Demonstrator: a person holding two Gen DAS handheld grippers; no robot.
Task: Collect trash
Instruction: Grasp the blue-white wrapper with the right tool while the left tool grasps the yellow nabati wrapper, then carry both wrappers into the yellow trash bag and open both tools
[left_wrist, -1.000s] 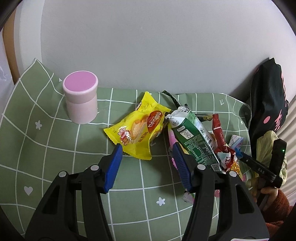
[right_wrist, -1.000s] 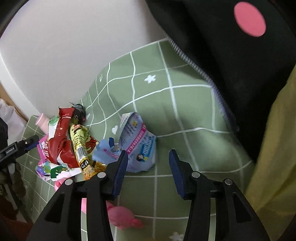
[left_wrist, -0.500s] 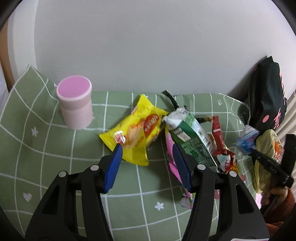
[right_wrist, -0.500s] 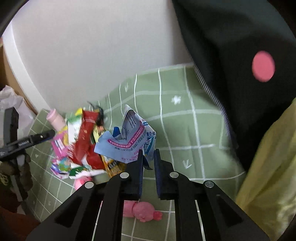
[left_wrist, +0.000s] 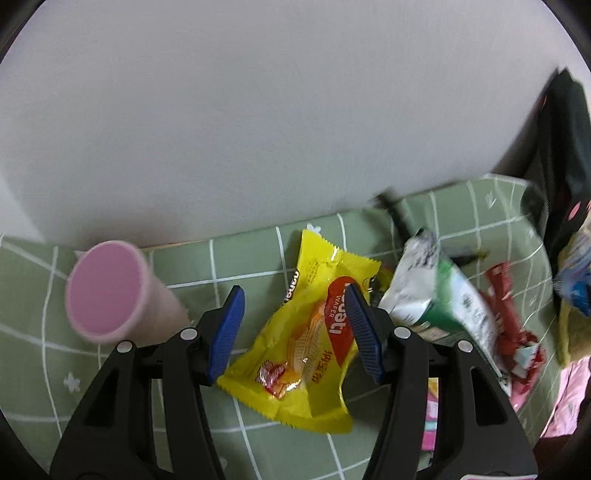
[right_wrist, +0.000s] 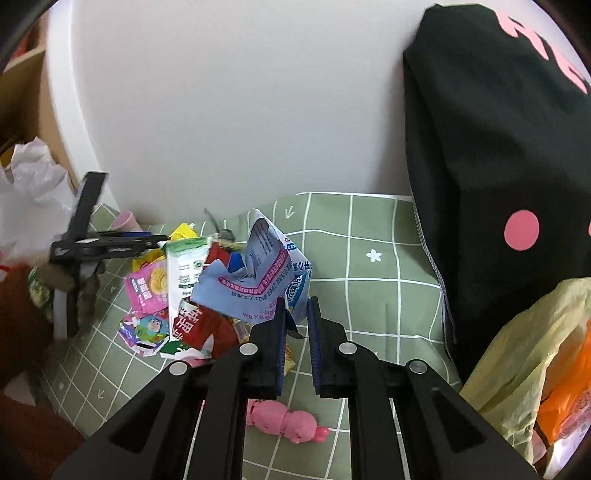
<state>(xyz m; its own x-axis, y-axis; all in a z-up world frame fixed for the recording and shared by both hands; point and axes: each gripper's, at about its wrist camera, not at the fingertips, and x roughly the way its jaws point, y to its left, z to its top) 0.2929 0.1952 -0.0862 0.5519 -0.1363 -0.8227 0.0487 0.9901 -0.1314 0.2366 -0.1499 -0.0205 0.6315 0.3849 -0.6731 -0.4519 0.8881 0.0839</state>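
Holding a crumpled pale blue wrapper (right_wrist: 258, 280) pinched between its blue pads, our right gripper (right_wrist: 295, 325) hangs above a green checked cloth (right_wrist: 369, 295), its fingers drawn almost together on the wrapper's lower corner. The wrapper is lifted clear of the cloth. Just to its left lies a heap of other trash: a green and white carton (right_wrist: 184, 269), a red packet (right_wrist: 203, 325) and a pink snack packet (right_wrist: 147, 288). A pink toy pig (right_wrist: 284, 422) lies on the cloth below the gripper. A black bag with pink dots (right_wrist: 498, 184) stands at the right, and a yellow plastic bag (right_wrist: 524, 354) bulges beside it (something orange shows inside).

Our left gripper (left_wrist: 295, 325) is spread wide with nothing between its fingers, hovering over a yellow wafer wrapper (left_wrist: 306, 350) that lies flat on the cloth (left_wrist: 240, 251); we cannot tell whether the fingertips touch it. A pink cup (left_wrist: 107, 288) stands to the left of this gripper, near the white wall (left_wrist: 258, 110). To the right lie the green and white carton (left_wrist: 436, 295) and the red packet (left_wrist: 506, 306), both blurred.
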